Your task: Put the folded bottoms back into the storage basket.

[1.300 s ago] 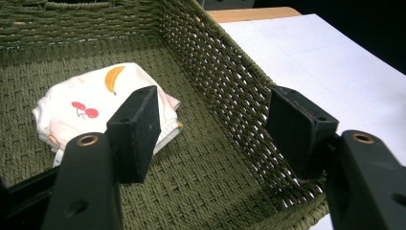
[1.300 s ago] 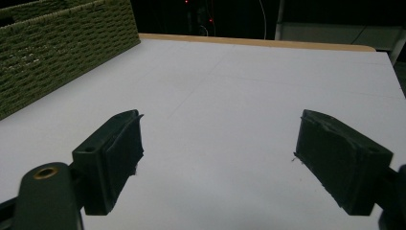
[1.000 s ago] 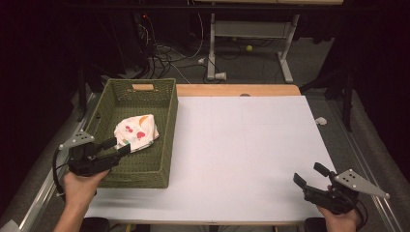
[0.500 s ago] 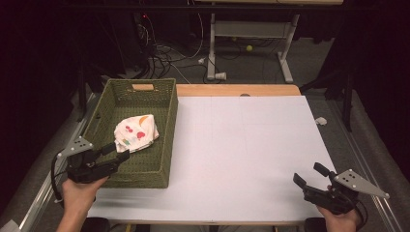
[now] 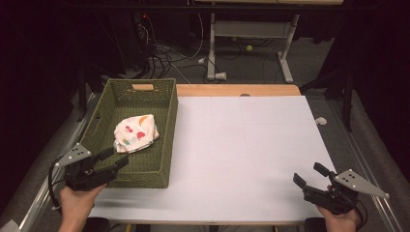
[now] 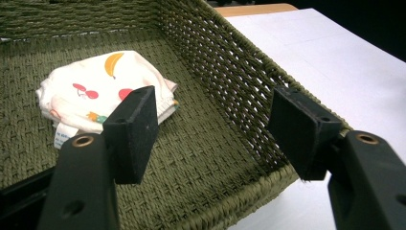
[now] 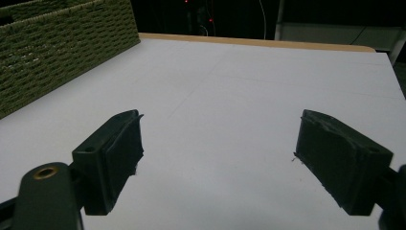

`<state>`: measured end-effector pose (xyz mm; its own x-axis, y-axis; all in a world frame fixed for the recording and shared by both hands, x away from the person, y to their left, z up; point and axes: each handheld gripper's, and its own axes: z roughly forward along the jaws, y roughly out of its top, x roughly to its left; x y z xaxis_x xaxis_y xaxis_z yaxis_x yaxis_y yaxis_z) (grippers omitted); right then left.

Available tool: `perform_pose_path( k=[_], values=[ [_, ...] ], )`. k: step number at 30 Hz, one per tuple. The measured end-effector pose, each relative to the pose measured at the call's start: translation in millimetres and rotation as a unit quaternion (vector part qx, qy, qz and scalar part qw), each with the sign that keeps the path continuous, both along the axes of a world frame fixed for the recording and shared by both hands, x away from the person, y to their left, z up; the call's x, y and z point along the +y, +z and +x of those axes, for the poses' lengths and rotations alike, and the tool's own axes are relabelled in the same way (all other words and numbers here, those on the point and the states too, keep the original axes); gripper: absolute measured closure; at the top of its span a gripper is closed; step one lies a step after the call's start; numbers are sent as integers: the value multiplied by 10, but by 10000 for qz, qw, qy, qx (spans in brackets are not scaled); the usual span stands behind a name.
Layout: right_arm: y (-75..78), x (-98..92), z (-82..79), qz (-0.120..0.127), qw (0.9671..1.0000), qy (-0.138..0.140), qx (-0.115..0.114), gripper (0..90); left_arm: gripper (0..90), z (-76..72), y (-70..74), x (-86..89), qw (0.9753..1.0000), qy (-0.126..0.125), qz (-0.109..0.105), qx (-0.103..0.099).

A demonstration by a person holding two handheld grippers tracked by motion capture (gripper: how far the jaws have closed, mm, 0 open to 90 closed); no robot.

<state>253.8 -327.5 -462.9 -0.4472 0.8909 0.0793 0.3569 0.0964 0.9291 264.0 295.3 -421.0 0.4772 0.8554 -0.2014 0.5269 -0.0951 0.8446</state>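
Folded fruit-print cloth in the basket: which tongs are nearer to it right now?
Left. The left tongs hang open over the green wicker basket's near end, just short of the folded fruit-print cloth. The right tongs sit open at the white table's far near-right corner.

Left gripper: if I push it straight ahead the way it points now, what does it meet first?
Probably the folded cloth lying in the green basket; the left gripper is open over the basket's near end, though depth is uncertain.

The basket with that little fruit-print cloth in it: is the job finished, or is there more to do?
Done, it seems: the folded cloth lies inside the green basket, nothing touching it. In hand: nothing; the left gripper hangs open over the basket's near corner, and the right gripper is open above the bare white table. I see nothing left to pack.
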Motion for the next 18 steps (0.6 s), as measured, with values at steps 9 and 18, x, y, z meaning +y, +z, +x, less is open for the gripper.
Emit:
perform_pose_path(
  k=[9, 18],
  values=[
    [1, 3, -1, -10, 10000, -1, -6, 168, 330, -79, -26, 16, 10000, 42, -19, -48],
    [1, 3, -3, -8, 10000, -3, -11, 168, 330, -140, -54, 6, 10000, 39, 24, -78]
  ],
)
